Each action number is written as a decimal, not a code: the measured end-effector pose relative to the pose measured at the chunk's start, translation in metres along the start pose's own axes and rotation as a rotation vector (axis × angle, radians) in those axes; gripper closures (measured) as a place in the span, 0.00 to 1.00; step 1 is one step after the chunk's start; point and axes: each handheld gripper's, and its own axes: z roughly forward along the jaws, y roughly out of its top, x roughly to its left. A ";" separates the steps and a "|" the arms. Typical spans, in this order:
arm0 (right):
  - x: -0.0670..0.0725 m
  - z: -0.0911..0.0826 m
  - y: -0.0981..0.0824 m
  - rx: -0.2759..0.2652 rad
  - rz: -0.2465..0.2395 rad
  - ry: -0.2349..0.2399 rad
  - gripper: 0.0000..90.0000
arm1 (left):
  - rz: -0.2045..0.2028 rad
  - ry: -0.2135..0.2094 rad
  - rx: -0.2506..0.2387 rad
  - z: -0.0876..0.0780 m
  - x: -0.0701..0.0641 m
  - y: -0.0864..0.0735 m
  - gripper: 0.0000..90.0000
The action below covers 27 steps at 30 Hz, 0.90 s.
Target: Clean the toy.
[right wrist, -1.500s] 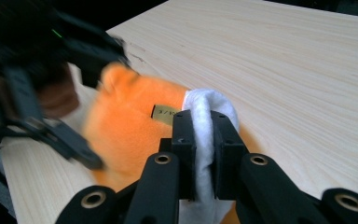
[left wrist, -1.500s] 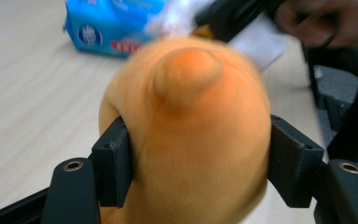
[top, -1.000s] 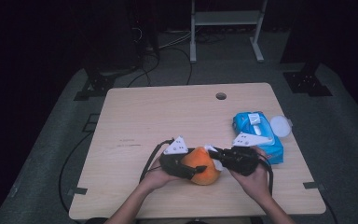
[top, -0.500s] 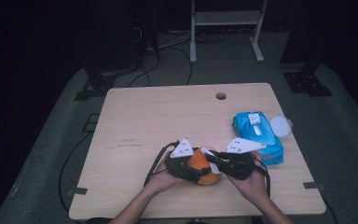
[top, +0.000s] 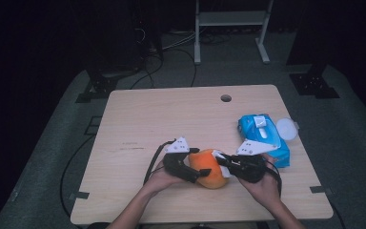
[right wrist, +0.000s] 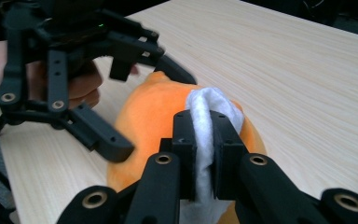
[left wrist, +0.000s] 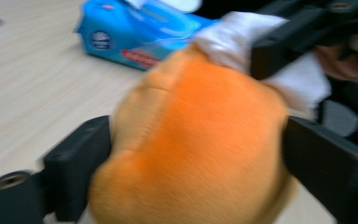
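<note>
The orange plush toy point(top: 208, 167) lies on the desk point(top: 171, 119) near its front edge, at about six o'clock from the desk's middle, between the two hands. The left tongs point(top: 201, 173) reach it from nine o'clock; their jaws have just been opening and now stand apart around the toy's body, in the left gripper view point(left wrist: 191, 154) flanking it at either side without squeezing the pile. With that hold slackened, the toy could roll or slide on the smooth wood as soon as the other side pushes, and the wiping stroke would shove it instead of cleaning it.

The right tongs point(top: 222, 163) come in from three o'clock, clamped together on a folded white wipe point(right wrist: 205, 126) pressed against the toy's top. The fold is thin and soft; a hard drag across the fur could pull it out of the jaws or bunch it.

At about two o'clock from the toy lies a blue pack of wet wipes point(top: 263, 138), close beside the right hand point(top: 267, 186), with a white round lid point(top: 286, 129) just beyond it. A wide swing of that wrist could knock the pack toward the desk's edge.
</note>
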 end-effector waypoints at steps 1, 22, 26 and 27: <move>-0.003 -0.001 -0.001 -0.003 0.000 -0.002 0.91 | 0.014 -0.013 0.004 -0.001 -0.002 0.001 0.16; -0.013 -0.013 0.000 -0.067 0.081 0.019 0.91 | 0.031 0.030 0.018 -0.010 -0.005 0.005 0.35; 0.013 -0.002 0.002 -0.044 0.013 0.071 0.91 | 0.009 0.043 0.040 -0.004 -0.002 0.001 0.34; 0.019 0.000 0.003 -0.037 -0.014 0.075 0.91 | -0.001 0.045 0.037 -0.004 -0.001 0.001 0.34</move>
